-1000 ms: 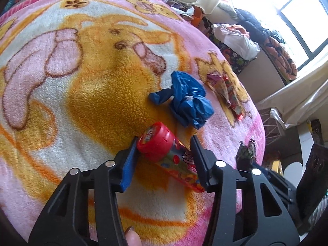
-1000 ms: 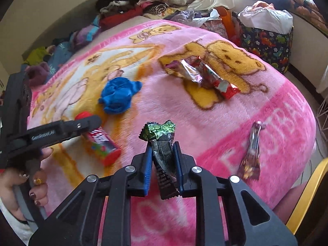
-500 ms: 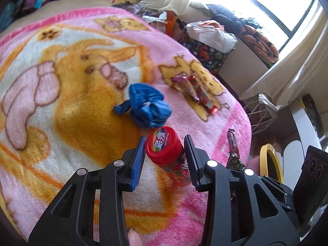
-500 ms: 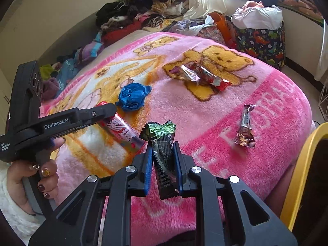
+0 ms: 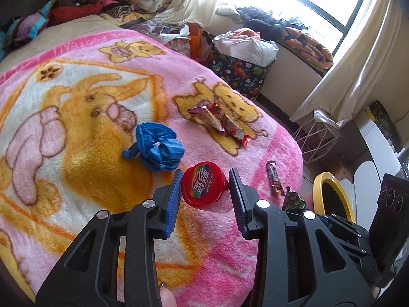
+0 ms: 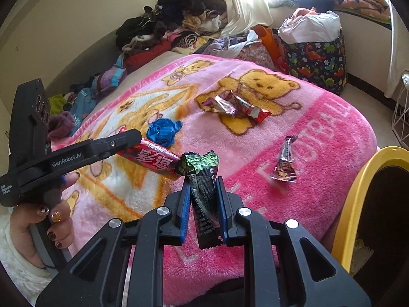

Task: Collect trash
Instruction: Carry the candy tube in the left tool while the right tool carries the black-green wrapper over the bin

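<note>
My left gripper [image 5: 204, 176] is shut on a red-capped candy tube [image 5: 204, 190], lifted off the pink blanket [image 5: 76, 102]. In the right wrist view the tube [image 6: 150, 160] sticks out of the left gripper [image 6: 127, 138], held in a person's hand. My right gripper [image 6: 203, 179] is shut on a green and black snack wrapper [image 6: 202, 179], raised over the bed's near edge. On the blanket lie a crumpled blue plastic bag [image 5: 156, 149], a pile of shiny red wrappers [image 5: 222, 124] and a small dark wrapper [image 6: 285, 161].
A yellow-rimmed bin [image 6: 358, 186] stands beside the bed at the right. Beyond the bed are a dinosaur-print basket [image 6: 317, 58], heaped clothes [image 6: 179, 18] along the wall, a white wire stand [image 5: 317, 138] and curtains at a bright window.
The left jaws closed on the tube and raised it off the blanket. Both grippers rose and pulled back, the right still holding its wrapper. The yellow bin came into view.
</note>
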